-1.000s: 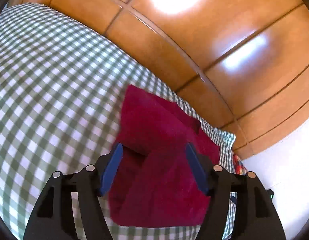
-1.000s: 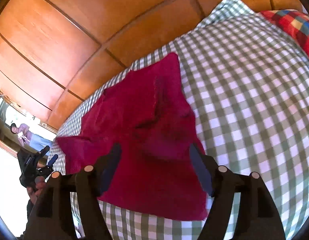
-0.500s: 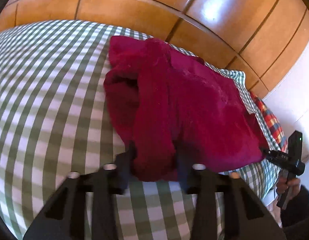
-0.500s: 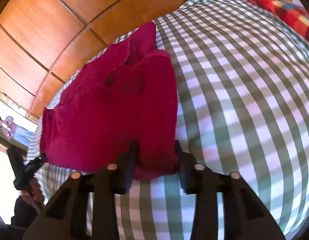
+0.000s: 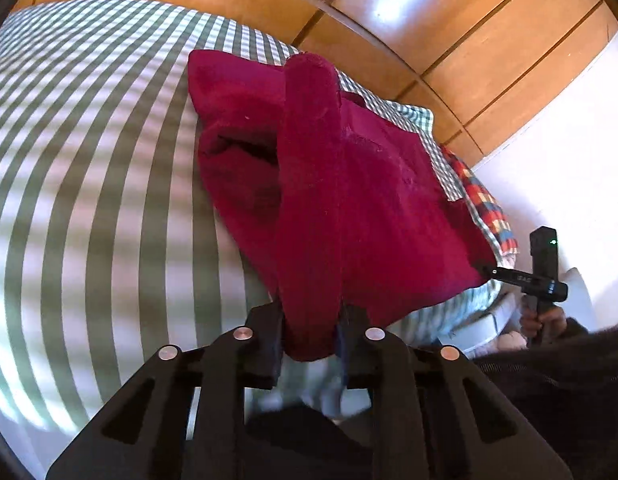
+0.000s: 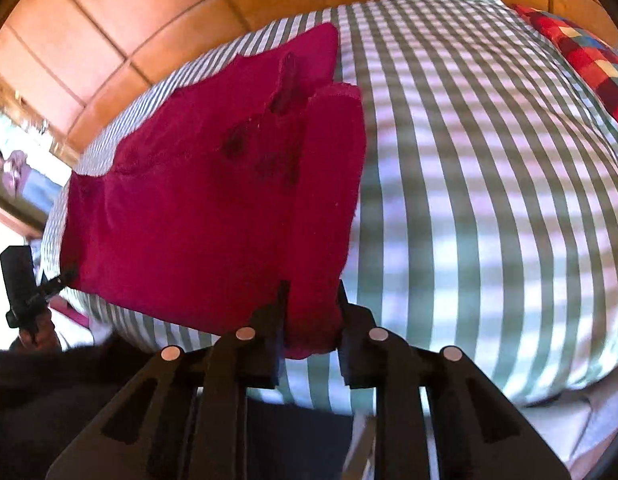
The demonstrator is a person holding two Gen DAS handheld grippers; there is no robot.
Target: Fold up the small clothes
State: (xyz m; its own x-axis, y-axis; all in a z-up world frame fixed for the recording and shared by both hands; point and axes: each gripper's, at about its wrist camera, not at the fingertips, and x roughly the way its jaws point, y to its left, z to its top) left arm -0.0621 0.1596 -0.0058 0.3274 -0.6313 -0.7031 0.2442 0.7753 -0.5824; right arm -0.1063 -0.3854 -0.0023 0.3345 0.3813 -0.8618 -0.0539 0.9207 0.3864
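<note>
A dark red fleece garment (image 5: 349, 184) lies on the green-and-white checked bed cover (image 5: 89, 160). My left gripper (image 5: 311, 332) is shut on one near corner of the garment, which bunches between the fingers. My right gripper (image 6: 311, 328) is shut on the other near corner of the same garment (image 6: 197, 200), stretched back from the bed (image 6: 489, 200). Each gripper shows small in the other's view: the right one (image 5: 525, 276) at the garment's far corner, the left one (image 6: 37, 284) likewise.
Wooden wall panels (image 5: 389, 12) rise behind the bed. A red patchwork pillow (image 6: 581, 56) lies at the bed's far right. A white wall (image 5: 569, 160) stands to the side. My dark-clothed body fills the lower edges of both views.
Both grippers went from open above the garment to shut on its near corners. They have since pulled back toward the bed's edge, lifting and stretching the cloth.
</note>
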